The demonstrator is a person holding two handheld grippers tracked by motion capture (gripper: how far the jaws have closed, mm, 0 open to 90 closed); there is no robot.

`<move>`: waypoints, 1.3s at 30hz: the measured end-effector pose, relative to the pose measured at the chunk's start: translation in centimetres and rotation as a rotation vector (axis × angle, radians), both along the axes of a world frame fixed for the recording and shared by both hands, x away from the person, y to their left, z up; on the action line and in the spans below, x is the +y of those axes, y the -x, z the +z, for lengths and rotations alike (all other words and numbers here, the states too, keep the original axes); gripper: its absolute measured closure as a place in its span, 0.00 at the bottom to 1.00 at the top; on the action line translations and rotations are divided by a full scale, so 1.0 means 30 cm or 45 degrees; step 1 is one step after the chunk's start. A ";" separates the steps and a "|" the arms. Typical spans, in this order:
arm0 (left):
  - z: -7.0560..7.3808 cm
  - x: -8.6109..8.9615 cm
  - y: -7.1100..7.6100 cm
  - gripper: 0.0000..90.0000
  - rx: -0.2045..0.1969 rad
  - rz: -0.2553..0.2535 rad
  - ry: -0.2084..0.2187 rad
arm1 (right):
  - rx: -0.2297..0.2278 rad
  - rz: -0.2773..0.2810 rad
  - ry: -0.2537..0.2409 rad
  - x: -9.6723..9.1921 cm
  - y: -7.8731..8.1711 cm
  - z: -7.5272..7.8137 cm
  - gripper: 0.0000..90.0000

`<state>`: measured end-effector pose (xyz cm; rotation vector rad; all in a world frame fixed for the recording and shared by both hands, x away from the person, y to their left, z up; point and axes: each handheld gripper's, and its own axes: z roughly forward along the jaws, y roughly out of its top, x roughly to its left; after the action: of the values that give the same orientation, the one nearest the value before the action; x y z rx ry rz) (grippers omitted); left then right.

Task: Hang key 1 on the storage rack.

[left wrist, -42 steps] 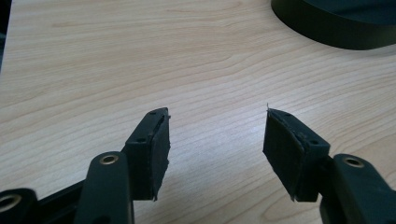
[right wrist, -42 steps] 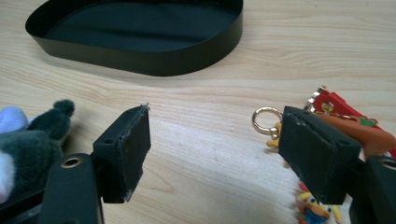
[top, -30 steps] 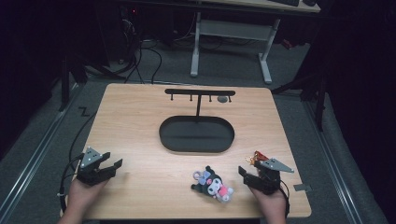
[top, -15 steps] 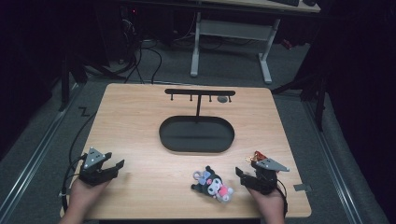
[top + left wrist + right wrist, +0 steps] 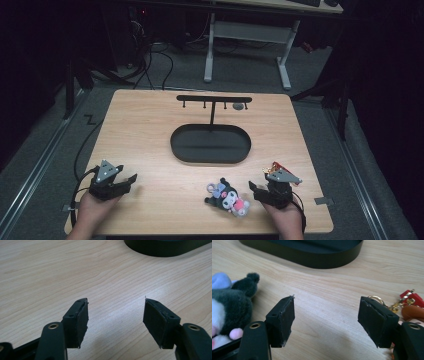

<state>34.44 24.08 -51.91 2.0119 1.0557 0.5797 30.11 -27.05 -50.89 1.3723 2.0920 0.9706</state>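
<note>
**Grippers idle, plush toy untouched**

Little has moved: left gripper point(image 5: 131, 178) sits slightly nearer the worktop's front edge; right gripper point(image 5: 253, 189) barely shifted; both gape wide, holding nothing; plush toy point(image 5: 227, 198) lies at front edge, just beside right gripper; looks soft, light, squashy; judge best pinched across its dark body point(image 5: 233, 303).
</note>
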 end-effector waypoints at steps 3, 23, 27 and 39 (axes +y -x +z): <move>-0.001 -0.007 0.002 0.41 -0.004 -0.008 -0.009 | 0.018 0.017 0.017 0.014 0.000 0.001 0.33; -0.003 -0.024 0.007 0.40 0.001 -0.036 -0.041 | 0.186 0.059 -0.002 -0.006 -0.003 0.028 0.31; 0.001 -0.031 0.009 0.40 -0.010 -0.057 -0.060 | 0.193 0.042 0.022 -0.013 -0.001 0.037 0.31; -0.006 -0.048 0.006 0.40 -0.003 -0.102 -0.084 | 0.272 -0.012 0.074 -0.022 -0.017 0.043 0.34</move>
<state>34.26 22.65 -52.09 2.1002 0.9612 0.5816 30.61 -27.71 -49.61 1.5118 2.2464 0.7819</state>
